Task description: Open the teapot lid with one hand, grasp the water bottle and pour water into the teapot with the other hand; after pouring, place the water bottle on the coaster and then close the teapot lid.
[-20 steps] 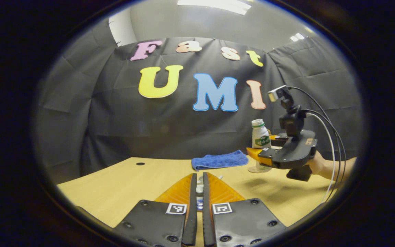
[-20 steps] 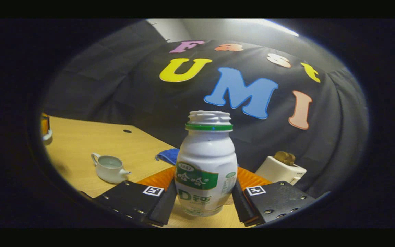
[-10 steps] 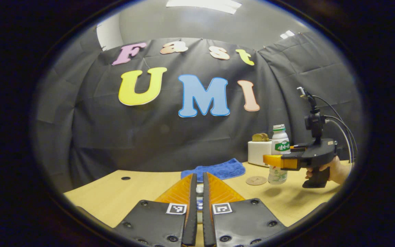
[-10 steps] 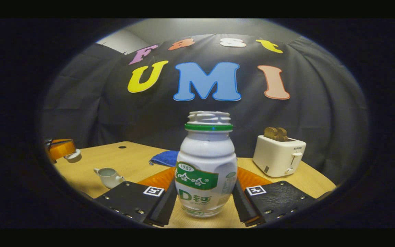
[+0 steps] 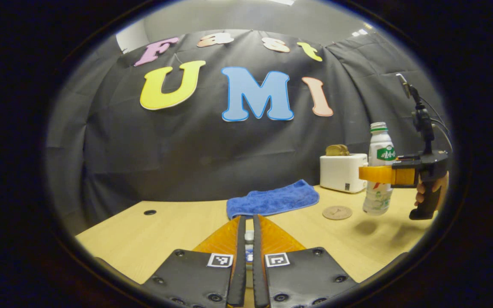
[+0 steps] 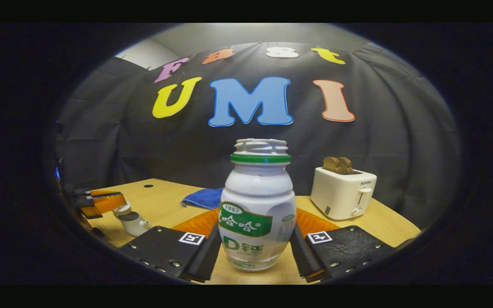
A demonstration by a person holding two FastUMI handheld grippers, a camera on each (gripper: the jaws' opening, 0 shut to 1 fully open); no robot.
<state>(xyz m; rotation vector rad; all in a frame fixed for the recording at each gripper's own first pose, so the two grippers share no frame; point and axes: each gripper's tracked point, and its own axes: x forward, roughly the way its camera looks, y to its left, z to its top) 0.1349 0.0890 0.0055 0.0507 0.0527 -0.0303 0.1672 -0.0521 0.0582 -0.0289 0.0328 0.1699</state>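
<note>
The right gripper (image 6: 255, 252) has its fingers clamped on the upright water bottle (image 6: 257, 205), held above the table (image 5: 152, 239) just right of the coaster (image 5: 337, 212), probably ready for set-down. The left gripper (image 5: 246, 252) pinches the teapot lid (image 6: 122, 208) over the teapot (image 6: 135, 222).

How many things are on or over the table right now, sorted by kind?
Bottles: 1, the water bottle, held off the table
Teapots: 1, the teapot
Lids: 1, the teapot lid
Coasters: 1, the coaster
Cloths: 1, the blue cloth
Toasters: 1, the toaster
Hand-held grippers: 2, left hand-held gripper and right hand-held gripper
Total: 8
</note>
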